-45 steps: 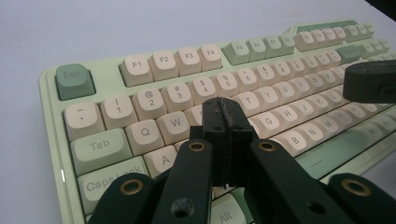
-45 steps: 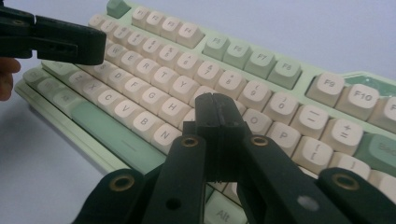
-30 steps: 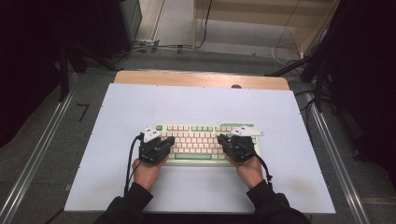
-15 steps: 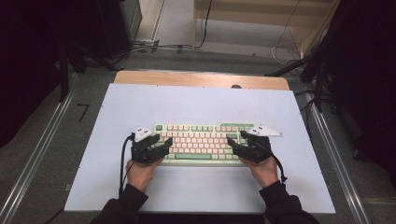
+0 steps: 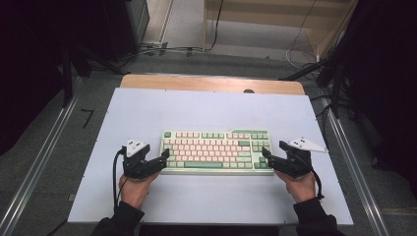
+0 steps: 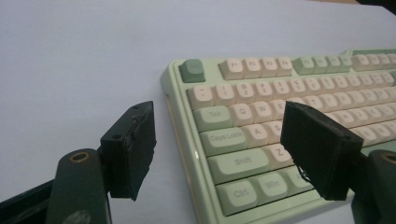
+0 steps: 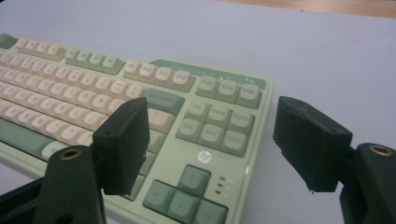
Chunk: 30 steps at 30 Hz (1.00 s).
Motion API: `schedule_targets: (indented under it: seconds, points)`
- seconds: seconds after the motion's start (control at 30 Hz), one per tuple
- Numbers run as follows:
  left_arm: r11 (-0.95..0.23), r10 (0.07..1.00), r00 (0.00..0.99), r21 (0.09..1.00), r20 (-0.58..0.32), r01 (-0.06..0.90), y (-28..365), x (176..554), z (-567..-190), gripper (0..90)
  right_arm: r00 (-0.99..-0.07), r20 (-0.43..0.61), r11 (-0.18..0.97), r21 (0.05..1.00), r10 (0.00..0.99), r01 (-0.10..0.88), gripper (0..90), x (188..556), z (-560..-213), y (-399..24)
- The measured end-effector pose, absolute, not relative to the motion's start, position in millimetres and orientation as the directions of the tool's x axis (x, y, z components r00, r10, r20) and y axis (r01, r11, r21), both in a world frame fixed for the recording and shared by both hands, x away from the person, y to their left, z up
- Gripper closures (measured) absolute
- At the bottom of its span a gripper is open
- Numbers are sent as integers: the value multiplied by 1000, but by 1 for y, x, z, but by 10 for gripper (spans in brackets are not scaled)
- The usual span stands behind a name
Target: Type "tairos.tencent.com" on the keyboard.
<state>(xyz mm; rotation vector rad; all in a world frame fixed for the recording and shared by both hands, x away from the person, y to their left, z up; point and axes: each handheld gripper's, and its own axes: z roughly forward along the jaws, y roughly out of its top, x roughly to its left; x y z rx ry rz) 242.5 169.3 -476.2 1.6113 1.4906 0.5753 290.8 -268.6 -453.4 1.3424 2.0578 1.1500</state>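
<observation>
a green and cream keyboard (image 5: 216, 151) lies flat on the pale blue table (image 5: 196, 108), in the near half of it and roughly centred from side to side, with its long edge running parallel to the table's near edge. the left gripper (image 5: 164, 156) sits at the keyboard's left end, held low over the table in the person's left hand (image 5: 133, 187); its jaws have just been opening and now stand wide apart. in the left gripper view one pad is out over bare table just left of the keyboard's edge while the other hangs over the letter keys near the z, so the left end of the keyboard lies between them, yet neither pad presses on it. the right gripper (image 5: 267, 156) mirrors this at the keyboard's right end, carried by the right hand (image 5: 301, 186); its jaws too have just been opening and stand wide. in the right gripper view one pad hovers over the keys beside the navigation block and the other stands out past the keyboard's right edge above the table, with the arrow keys and the small round logo showing between them and nothing gripped. a black cable (image 5: 117, 177) loops from the left gripper back along the forearm.
</observation>
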Motion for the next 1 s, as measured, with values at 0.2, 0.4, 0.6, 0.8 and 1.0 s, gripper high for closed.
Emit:
schedule_targets:
  seconds: [0.2, 0.4, 0.6, 0.8, 1.0]
  points:
    - [83, 967, 153, 818, -204, 569, 181, 236, -479, 274, -407, 94, 161, 820, 909, 549, 237, 284, -455, -290]
    - [91, 972, 127, 814, -199, 574, 190, 231, -482, 251, -364, 93, 142, 809, 927, 570, 230, 278, -461, -310]
    - [96, 976, 105, 812, -189, 575, 198, 226, -485, 244, -325, 111, 109, 800, 939, 590, 229, 273, -464, -329]
    - [101, 979, 85, 801, -186, 590, 205, 222, -488, 244, -288, 117, 84, 794, 950, 602, 229, 268, -466, -344]
    - [105, 981, 71, 796, -182, 597, 210, 218, -491, 245, -262, 117, 70, 790, 958, 608, 227, 265, -468, -352]
